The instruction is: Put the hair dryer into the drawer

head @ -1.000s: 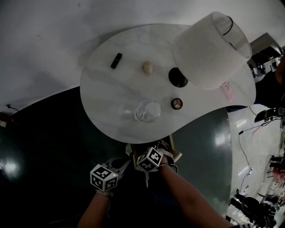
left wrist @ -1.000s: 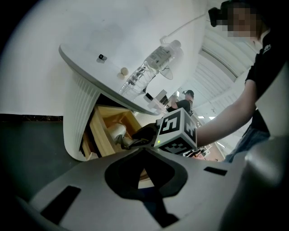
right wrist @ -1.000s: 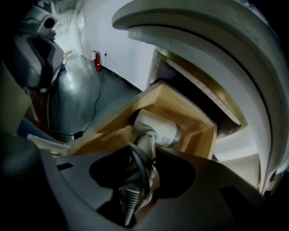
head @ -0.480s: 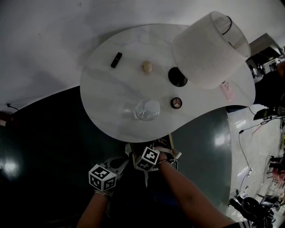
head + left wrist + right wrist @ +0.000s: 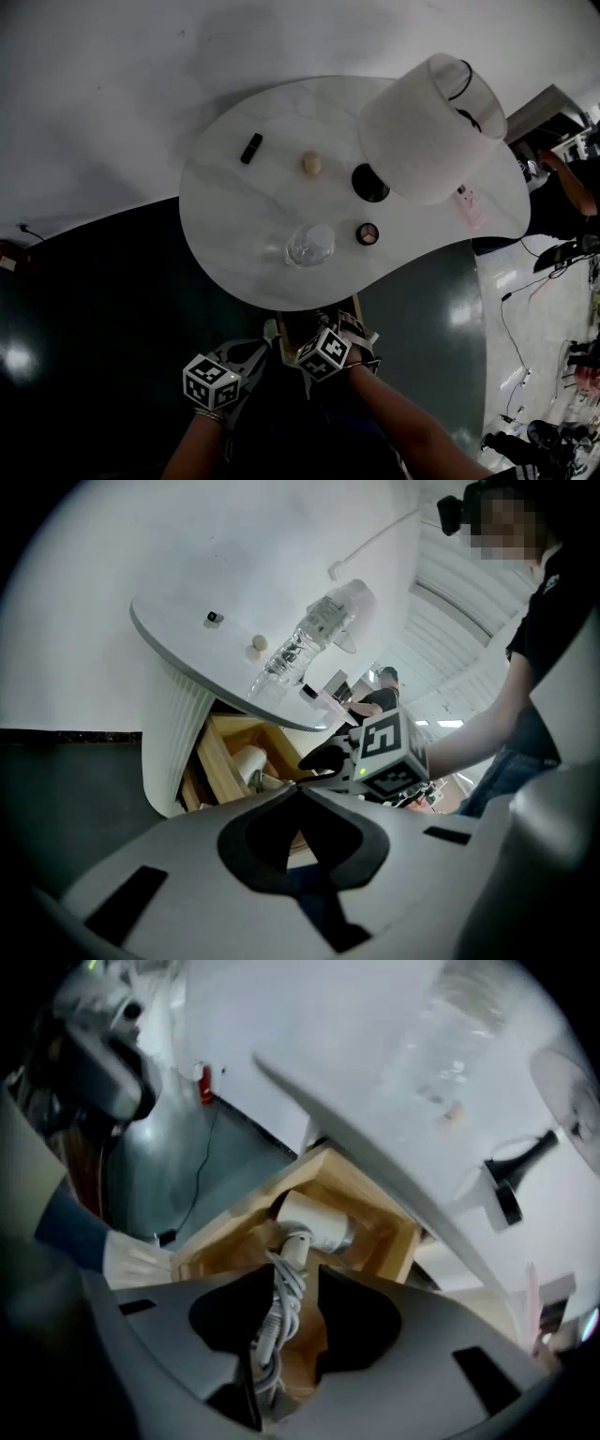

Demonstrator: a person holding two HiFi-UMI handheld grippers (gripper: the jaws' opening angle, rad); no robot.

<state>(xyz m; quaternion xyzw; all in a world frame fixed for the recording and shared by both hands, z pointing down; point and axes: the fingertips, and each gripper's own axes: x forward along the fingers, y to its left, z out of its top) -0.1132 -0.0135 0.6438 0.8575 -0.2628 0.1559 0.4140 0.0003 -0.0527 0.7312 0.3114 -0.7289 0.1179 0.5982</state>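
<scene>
Already in the drawer (image 5: 246,1206): the hair dryer (image 5: 317,1222) lay on its side near a corner of the wooden box, under the marble table (image 5: 253,216).
Cord (image 5: 281,1312): bundled in loops, it ran up from the dryer's handle and out between the jaws of the right gripper (image 5: 295,1269).
Right gripper: its jaws stood fairly wide and pointed steeply down into the drawer. The cord bundle leaned on one jaw while wood showed through a gap at the other, so no squeeze was apparent.
Left gripper (image 5: 295,794): its jaws met at the tips with nothing between them. It was held to the left of the drawer, aimed toward it and clear of the work.
Step in hand: judged to be letting go of the cord and drawing clear.
How to do it well: the jaws likely needed enough width that no loop snagged, and the gripper needed to lift along the cord's line, not sideways, lest it drag the dryer.
Watch point: any loop left over the drawer's rim would probably jam the closing, so the bundle looked best tucked fully inside first.
Overhead: the tabletop overhung the drawer, so a way out probably had to lead toward the person.
</scene>
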